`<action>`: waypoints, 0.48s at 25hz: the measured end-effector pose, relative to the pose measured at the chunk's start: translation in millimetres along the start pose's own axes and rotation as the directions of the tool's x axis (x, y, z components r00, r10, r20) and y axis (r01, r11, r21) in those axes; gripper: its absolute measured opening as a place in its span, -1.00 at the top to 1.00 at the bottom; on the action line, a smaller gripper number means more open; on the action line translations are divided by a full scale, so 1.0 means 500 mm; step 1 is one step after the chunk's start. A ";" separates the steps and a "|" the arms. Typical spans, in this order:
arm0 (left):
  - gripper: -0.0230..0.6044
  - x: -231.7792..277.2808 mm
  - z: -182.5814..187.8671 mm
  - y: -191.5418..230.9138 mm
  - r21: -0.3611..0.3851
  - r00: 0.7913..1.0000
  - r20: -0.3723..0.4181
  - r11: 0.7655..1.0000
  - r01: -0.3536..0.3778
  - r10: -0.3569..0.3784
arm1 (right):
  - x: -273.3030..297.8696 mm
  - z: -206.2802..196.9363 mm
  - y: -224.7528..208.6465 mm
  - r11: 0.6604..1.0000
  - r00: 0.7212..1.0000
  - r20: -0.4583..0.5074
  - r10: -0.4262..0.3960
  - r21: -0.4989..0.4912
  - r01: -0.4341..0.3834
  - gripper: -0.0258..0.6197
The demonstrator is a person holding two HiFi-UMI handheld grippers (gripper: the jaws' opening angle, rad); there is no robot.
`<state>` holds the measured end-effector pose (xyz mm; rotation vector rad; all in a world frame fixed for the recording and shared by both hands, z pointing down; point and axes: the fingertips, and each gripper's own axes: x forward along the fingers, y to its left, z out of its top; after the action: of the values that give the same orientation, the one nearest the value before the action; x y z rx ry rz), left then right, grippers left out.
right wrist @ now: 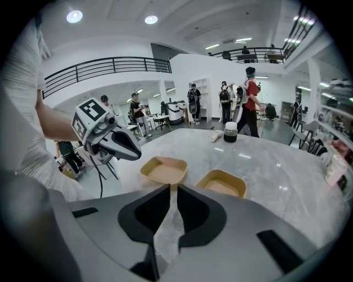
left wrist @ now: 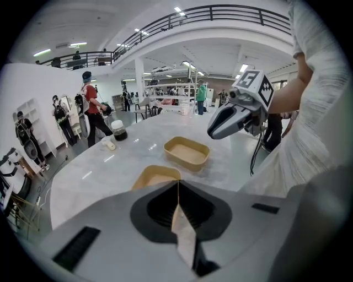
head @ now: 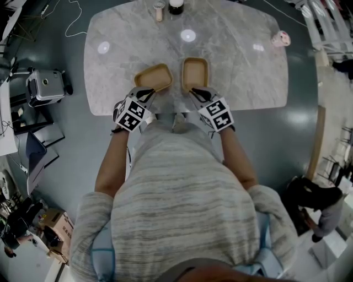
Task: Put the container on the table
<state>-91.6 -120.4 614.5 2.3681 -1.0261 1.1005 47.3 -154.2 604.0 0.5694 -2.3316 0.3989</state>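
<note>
Two tan, shallow containers stand side by side near the front edge of the marble table (head: 110, 71). The left container (head: 153, 77) (left wrist: 156, 175) (right wrist: 164, 169) lies just past the tips of my left gripper (head: 148, 92) (left wrist: 177, 184), whose jaws meet in a thin line with nothing held. The right container (head: 194, 73) (left wrist: 187, 151) (right wrist: 223, 183) sits ahead of my right gripper (head: 197, 92) (right wrist: 169, 188), slightly to its right. Its jaws stand a narrow gap apart with only table showing between them. Both grippers hover at the table's front edge.
A dark-filled jar (head: 176, 6) (right wrist: 230, 132) and a small bottle (head: 159, 10) stand at the table's far edge. A pink-and-white object (head: 281, 38) sits at the far right corner. Equipment (head: 47, 85) stands on the floor at the left. Several people stand beyond the table.
</note>
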 end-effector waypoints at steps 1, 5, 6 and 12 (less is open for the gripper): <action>0.92 -0.004 0.004 0.001 0.000 1.000 0.009 1.000 -0.004 0.004 | -0.002 0.001 0.002 1.000 1.000 0.001 0.002 -0.002 -0.002 0.81; 0.92 -0.018 0.017 0.000 -0.003 0.999 0.037 1.000 -0.009 0.009 | -0.011 0.011 0.005 1.000 1.000 0.012 0.006 -0.010 -0.006 0.81; 0.92 -0.020 0.020 -0.001 -0.001 0.999 0.042 1.000 -0.010 0.010 | -0.013 0.014 0.006 1.000 1.000 0.015 0.008 -0.012 -0.008 0.81; 0.92 -0.030 0.027 -0.012 0.006 0.998 0.066 1.000 -0.014 0.014 | -0.021 0.027 0.015 1.000 0.999 0.029 0.018 -0.026 -0.018 0.81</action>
<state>-86.8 -116.7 594.6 2.4210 -1.0649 1.0379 42.8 -150.5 586.1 0.5454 -2.3677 0.3708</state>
